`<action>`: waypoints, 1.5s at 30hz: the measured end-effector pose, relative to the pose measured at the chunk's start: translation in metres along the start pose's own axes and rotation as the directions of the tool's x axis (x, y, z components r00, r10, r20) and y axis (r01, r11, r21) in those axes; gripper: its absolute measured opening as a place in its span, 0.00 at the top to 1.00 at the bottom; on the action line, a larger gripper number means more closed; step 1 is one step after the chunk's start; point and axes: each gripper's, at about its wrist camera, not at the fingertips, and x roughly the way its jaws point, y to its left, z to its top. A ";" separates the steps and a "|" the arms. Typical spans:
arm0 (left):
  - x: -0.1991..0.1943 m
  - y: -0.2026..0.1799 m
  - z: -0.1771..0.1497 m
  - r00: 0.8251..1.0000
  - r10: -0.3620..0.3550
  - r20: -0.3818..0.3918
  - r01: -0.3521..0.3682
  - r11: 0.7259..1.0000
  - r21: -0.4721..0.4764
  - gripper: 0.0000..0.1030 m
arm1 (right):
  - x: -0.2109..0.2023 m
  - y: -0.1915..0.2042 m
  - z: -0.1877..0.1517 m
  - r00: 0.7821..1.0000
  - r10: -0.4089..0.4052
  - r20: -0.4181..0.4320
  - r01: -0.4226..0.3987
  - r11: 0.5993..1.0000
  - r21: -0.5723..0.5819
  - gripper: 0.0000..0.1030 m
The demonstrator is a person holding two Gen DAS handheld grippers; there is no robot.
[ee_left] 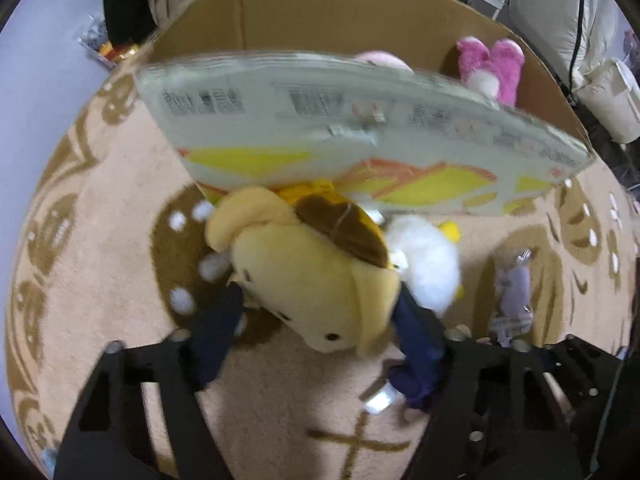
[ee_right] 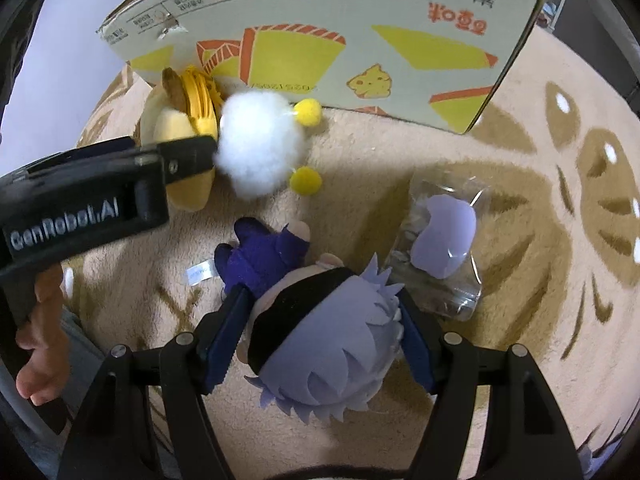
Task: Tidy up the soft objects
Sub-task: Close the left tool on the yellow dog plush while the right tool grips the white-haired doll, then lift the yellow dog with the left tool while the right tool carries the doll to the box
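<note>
With a pink plush (ee_left: 490, 68) already in the open cardboard box (ee_left: 320, 20), the left gripper (ee_left: 316, 320) clamps a tan dog-faced plush (ee_left: 312, 280), the right gripper (ee_right: 320, 336) clamps a lavender-haired doll (ee_right: 320, 360), while a white fluffy toy (ee_right: 256, 148) and a bagged lilac item (ee_right: 444, 236) remain on the beige rug (ee_right: 520, 320).

Your left wrist camera looks down along its fingers, close over the carpet (ee_left: 120, 264), facing the cardboard box (ee_left: 360, 120); your right wrist camera looks down likewise from nearby; both share the box (ee_right: 360, 40), carpet (ee_right: 520, 160) and white fluffy toy (ee_left: 428, 264) (ee_right: 256, 148).

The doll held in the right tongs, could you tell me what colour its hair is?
Pale lavender hair, crossed by a black band; the right wrist view shows it best.
</note>
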 end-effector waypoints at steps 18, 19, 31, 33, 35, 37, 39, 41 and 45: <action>-0.042 0.006 -0.015 0.993 0.074 0.090 -0.071 0.997 -0.039 0.48 | -0.033 -0.015 -0.012 0.993 0.085 0.086 -0.086 0.996 0.010 0.40; -0.048 0.006 -0.017 0.991 0.081 0.105 -0.077 0.996 -0.041 0.48 | -0.037 -0.017 -0.012 0.991 0.084 0.100 -0.086 0.996 0.012 0.40; -0.121 0.005 -0.032 0.924 0.159 0.347 -0.139 0.987 -0.084 0.48 | -0.121 -0.041 -0.013 0.903 0.076 0.423 -0.106 0.993 0.046 0.40; -0.132 0.004 -0.030 0.912 0.146 0.384 -0.125 0.989 -0.079 0.48 | -0.135 -0.046 -0.014 0.875 0.074 0.478 -0.112 0.992 0.051 0.40; -0.146 0.001 -0.028 0.888 0.146 0.435 -0.134 0.989 -0.060 0.47 | -0.145 -0.047 -0.011 0.847 0.078 0.525 -0.127 0.990 0.058 0.39; -0.155 -0.001 -0.026 0.866 0.153 0.476 -0.150 0.988 -0.043 0.47 | -0.153 -0.047 -0.009 0.824 0.082 0.560 -0.134 0.989 0.053 0.39; -0.162 -0.005 -0.023 0.847 0.176 0.502 -0.178 0.983 -0.044 0.47 | -0.159 -0.048 -0.007 0.801 0.076 0.594 -0.128 0.991 0.046 0.39; -0.165 -0.009 -0.019 0.844 0.172 0.508 -0.183 0.983 -0.028 0.47 | -0.163 -0.040 -0.003 0.783 0.065 0.618 -0.114 0.993 0.039 0.39; -0.168 -0.021 -0.008 0.817 0.200 0.541 -0.223 0.975 -0.023 0.47 | -0.178 -0.030 0.010 0.748 0.039 0.662 -0.063 0.998 0.013 0.39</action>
